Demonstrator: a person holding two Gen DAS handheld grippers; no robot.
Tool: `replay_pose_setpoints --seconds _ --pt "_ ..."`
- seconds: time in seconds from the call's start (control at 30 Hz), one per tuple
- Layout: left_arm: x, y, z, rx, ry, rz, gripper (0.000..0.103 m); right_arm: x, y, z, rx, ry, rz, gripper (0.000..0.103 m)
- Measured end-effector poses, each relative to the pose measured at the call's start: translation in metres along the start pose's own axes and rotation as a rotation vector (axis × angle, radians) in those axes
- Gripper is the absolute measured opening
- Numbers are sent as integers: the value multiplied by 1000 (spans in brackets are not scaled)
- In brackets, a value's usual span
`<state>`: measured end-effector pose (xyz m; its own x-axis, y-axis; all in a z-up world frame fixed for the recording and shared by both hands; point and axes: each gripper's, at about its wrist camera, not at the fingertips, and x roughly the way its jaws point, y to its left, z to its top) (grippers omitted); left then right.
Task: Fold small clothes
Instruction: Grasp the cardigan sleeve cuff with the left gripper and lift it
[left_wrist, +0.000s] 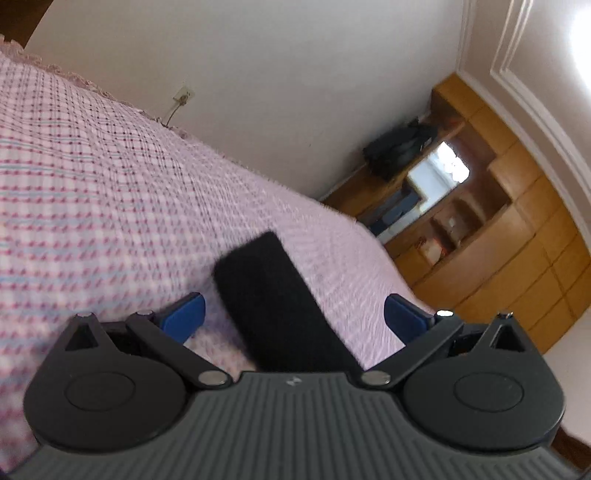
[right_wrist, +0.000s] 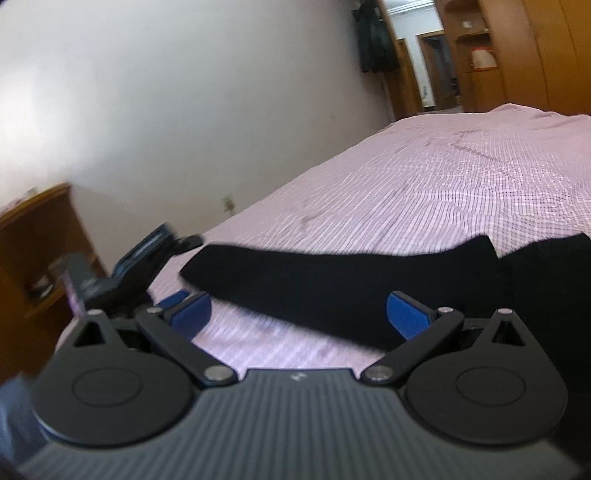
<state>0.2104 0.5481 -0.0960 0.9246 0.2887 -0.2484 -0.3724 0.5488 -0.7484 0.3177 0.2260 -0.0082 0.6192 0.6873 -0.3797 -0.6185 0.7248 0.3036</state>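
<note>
The left claw (left_wrist: 293, 317) stood wide open with nothing between its blue pads (left_wrist: 184, 317), poised just above the bed's pink checked cotton bedspread (left_wrist: 110, 192). One end of a long black knitted sock (left_wrist: 273, 302) lay flat on the bedspread in the gap between its fingers, touching neither pad.

The right claw (right_wrist: 299, 314) was likewise spread wide and held nothing. In its view the long black knitted sock (right_wrist: 332, 284) stretched across the bedspread (right_wrist: 424, 184) from left to right, its wider end reaching past the right blue pad (right_wrist: 406, 315). Further black fabric (right_wrist: 546, 280) lay at the right edge; whether it was a second sock could not be told. The left claw (right_wrist: 140, 266) showed blurred at the sock's narrow end.

A white wall (left_wrist: 277, 74) and a wooden wardrobe with open shelves (left_wrist: 498, 229) stood beyond the bed.
</note>
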Motion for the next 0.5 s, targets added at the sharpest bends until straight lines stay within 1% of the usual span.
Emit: replay_pose_setpoints --seconds 0.1,0.2,0.3,0.4,0.5 --pt "14 6 2 -9 -44 -30 103 22 -3 10 41 -15 12 103" --pt "29 10 3 -12 -105 -72 103 40 0 13 51 -24 25 103" --pt "40 19 5 -53 -153 -119 103 49 6 8 58 -26 44 103" --pt "37 22 1 -56 -147 -155 103 50 7 -1 59 -10 54 103" --pt "35 21 0 -40 -95 -173 103 50 5 -9 77 12 48 103"
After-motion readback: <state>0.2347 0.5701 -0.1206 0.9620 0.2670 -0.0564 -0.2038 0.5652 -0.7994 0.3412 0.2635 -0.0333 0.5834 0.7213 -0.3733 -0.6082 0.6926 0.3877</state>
